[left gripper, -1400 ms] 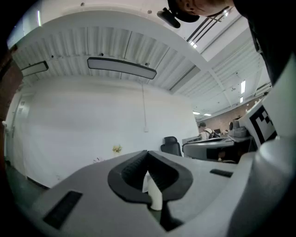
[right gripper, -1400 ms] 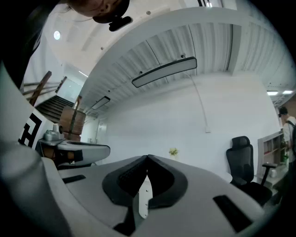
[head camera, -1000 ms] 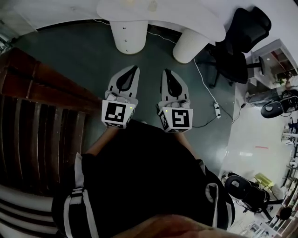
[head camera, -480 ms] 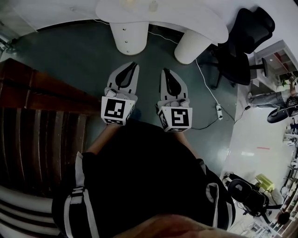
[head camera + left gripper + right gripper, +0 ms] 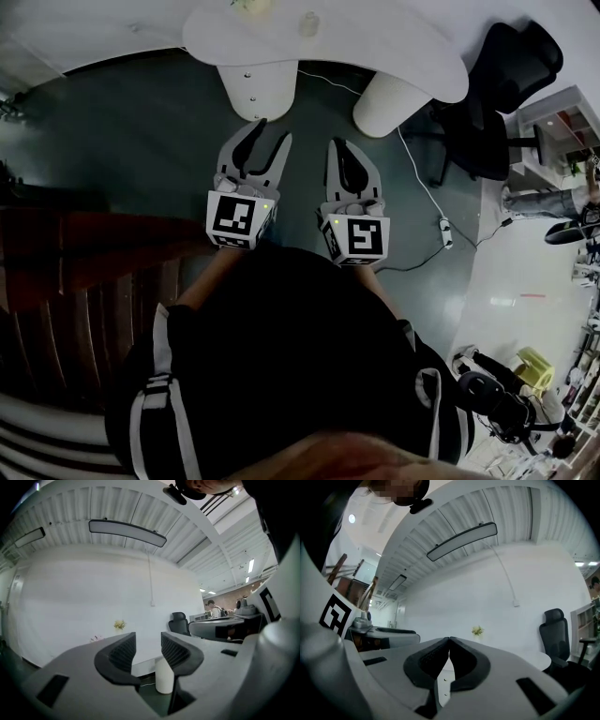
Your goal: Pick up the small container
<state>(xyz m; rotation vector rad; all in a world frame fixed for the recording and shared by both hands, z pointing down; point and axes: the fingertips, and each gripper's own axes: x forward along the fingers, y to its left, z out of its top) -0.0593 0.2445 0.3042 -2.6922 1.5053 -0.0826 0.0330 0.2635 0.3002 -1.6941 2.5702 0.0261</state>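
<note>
A small pale container (image 5: 308, 23) stands on the white table (image 5: 394, 47) at the top of the head view, next to a little yellow plant (image 5: 248, 5). Both grippers hang over the dark floor, short of the table. My left gripper (image 5: 272, 131) points at the table's left leg (image 5: 258, 89). Its jaws are opening, and nothing is between them. In the left gripper view (image 5: 148, 641) the gap shows only that leg (image 5: 163, 674) and the wall. My right gripper (image 5: 336, 143) is shut and empty, its fingertips together in the right gripper view (image 5: 449, 639).
The table's right leg (image 5: 394, 103) stands just ahead of the right gripper. A black office chair (image 5: 497, 84) is at the right of the table. A power strip (image 5: 445, 230) with its cable lies on the floor. Dark wooden steps (image 5: 84, 253) fill the left.
The left gripper's jaws have gone from shut to apart. Both grippers have edged forward toward the table, and the head view has shifted a little.
</note>
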